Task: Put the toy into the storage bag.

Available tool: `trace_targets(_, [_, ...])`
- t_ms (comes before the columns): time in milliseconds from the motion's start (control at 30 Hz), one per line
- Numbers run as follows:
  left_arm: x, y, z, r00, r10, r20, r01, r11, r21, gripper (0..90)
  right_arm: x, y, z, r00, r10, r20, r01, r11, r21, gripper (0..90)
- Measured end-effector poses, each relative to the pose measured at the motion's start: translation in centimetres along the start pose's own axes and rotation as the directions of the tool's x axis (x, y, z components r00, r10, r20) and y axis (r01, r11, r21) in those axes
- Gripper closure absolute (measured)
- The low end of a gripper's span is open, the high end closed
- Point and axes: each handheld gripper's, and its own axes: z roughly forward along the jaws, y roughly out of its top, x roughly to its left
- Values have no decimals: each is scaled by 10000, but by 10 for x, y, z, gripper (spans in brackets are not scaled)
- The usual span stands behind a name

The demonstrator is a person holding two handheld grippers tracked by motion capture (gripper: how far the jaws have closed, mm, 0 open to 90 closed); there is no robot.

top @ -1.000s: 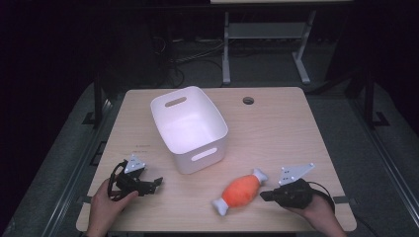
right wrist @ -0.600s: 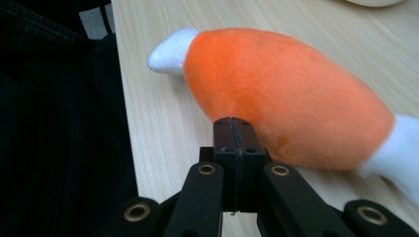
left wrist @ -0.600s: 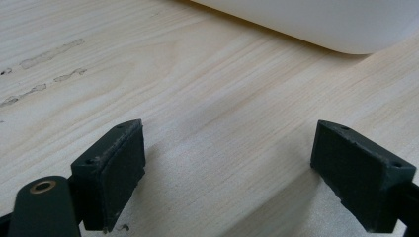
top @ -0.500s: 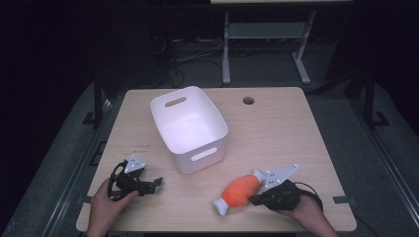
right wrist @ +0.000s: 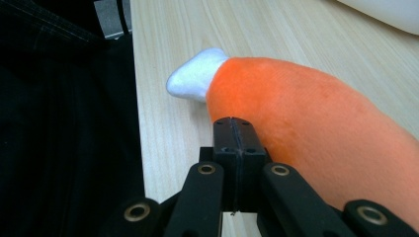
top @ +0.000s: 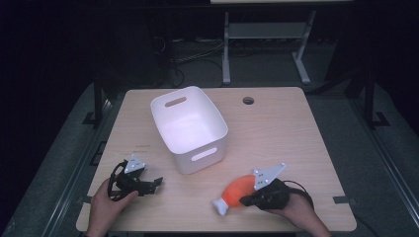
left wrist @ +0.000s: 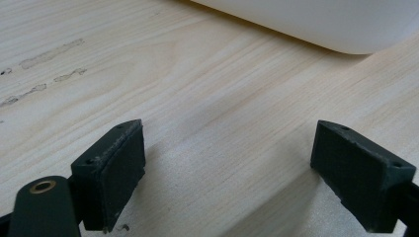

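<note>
The wooden table [top: 296,148] carries everything, with a small round hole [top: 248,100] near its far edge. The biggest thing on it is a white bin [top: 190,129] with handle slots, standing upright left of the middle, its open top showing an empty inside.

Next in size is the orange plush toy [top: 237,190] with white ends, lying on its side near the front edge of the table, to the right of the bin and well apart from it. In the right gripper view its orange body [right wrist: 316,128] fills the right half, and one white tip [right wrist: 195,79] points toward the table's edge.

The right gripper [top: 254,197] lies low at the toy's right end, just beside the orange body. Its fingers [right wrist: 236,143] are pressed together with nothing between them, their tips right against the plush.

The left gripper [top: 148,185] rests near the front left corner of the table, pointing toward the bin. Its fingers [left wrist: 111,170] stand wide apart over bare wood, holding nothing, with the bin's rounded lower wall [left wrist: 316,24] ahead of them.
</note>
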Motion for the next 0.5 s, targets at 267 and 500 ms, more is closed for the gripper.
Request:
trace_targets(267, [0, 0, 0, 10000, 4, 1, -4, 10000, 0, 129, -3, 6, 7, 10000, -82, -54, 83, 9999, 119, 898])
trace_targets(500, [0, 0, 0, 10000, 4, 1, -4, 10000, 2, 129, -8, 14, 11, 9998, -139, -119, 140, 9999, 77, 898])
